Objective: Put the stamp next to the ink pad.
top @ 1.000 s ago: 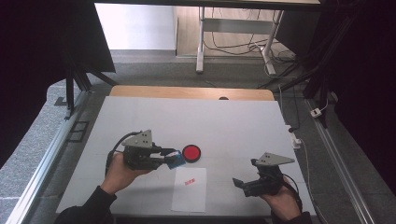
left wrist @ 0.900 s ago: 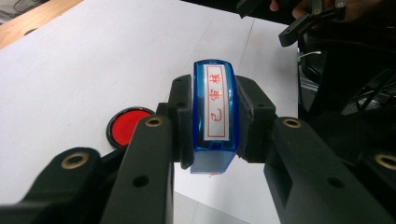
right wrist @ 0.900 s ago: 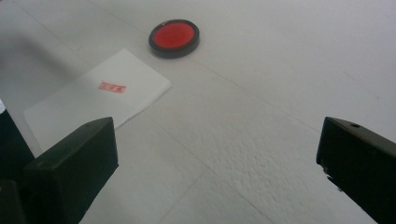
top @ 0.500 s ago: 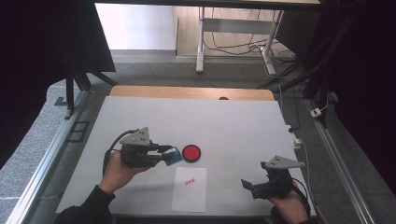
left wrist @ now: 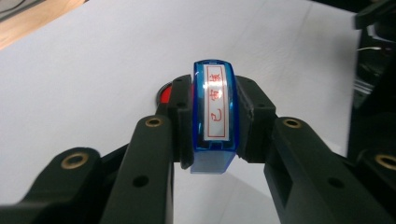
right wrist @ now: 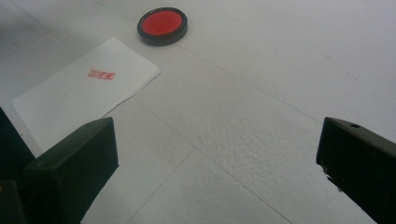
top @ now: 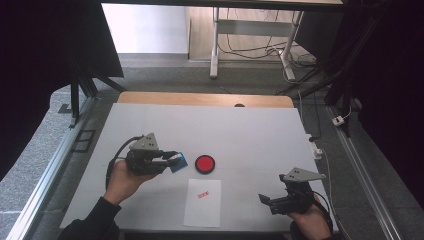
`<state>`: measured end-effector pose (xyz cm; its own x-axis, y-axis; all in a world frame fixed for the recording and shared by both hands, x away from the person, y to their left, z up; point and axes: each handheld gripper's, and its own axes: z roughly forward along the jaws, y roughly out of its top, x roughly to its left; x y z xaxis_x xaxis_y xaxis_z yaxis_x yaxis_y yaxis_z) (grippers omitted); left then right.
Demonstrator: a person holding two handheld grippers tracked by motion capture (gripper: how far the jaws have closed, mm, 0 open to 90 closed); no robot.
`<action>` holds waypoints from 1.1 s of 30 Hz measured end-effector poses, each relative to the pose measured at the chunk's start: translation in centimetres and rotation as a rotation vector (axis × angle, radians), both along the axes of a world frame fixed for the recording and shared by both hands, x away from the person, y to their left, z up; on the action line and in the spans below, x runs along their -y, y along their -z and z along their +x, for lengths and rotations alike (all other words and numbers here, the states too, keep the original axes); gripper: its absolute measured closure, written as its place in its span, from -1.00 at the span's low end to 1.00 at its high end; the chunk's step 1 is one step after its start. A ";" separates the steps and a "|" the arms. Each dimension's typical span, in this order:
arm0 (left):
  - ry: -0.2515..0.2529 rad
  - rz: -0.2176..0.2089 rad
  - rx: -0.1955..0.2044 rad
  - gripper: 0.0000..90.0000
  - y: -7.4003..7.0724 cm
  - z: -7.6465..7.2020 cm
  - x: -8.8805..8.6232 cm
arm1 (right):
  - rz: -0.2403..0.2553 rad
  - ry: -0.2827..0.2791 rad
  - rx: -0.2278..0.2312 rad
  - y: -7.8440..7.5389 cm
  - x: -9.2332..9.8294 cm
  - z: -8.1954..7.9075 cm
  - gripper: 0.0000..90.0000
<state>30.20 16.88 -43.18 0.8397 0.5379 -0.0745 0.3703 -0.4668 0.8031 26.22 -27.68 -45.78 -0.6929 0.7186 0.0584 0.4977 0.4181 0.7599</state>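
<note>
My left gripper (top: 171, 161) hovers left of centre, shut on a small blue stamp (top: 179, 163). In the left gripper view the stamp (left wrist: 214, 112) stands upright between the jaws of the left gripper (left wrist: 214, 122), its white face with red characters turned to the camera. Just right of it a round red ink pad (top: 205, 163) lies on the table. A white sheet (top: 202, 205) bearing a red stamp mark (top: 202, 195) lies near the front edge. My right gripper (top: 265, 201) rests open at the front right, its jaws wide apart over bare table, right gripper (right wrist: 215, 163).
The white table (top: 250, 135) has a wooden strip along its far edge. Metal rails run along both sides, and cables hang off the right edge. The right gripper view takes in the ink pad (right wrist: 162, 24) and the sheet (right wrist: 84, 100) ahead to its left.
My right gripper has drifted slightly right and toward the front edge. The left gripper and its stamp have stayed where they were.
</note>
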 end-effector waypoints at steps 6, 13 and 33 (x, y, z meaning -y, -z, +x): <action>-0.089 0.051 -0.010 0.56 0.8 0.7 -0.8 | -0.001 -0.003 0.000 0.0 0.0 0.0 -1.00; -0.168 0.063 -0.037 0.56 1.6 1.5 -2.1 | -0.014 -0.012 0.000 0.0 -0.1 0.0 -1.00; -0.303 0.090 -0.067 0.55 4.4 3.7 -4.3 | -0.026 -0.021 -0.001 0.0 -0.3 -0.1 -1.00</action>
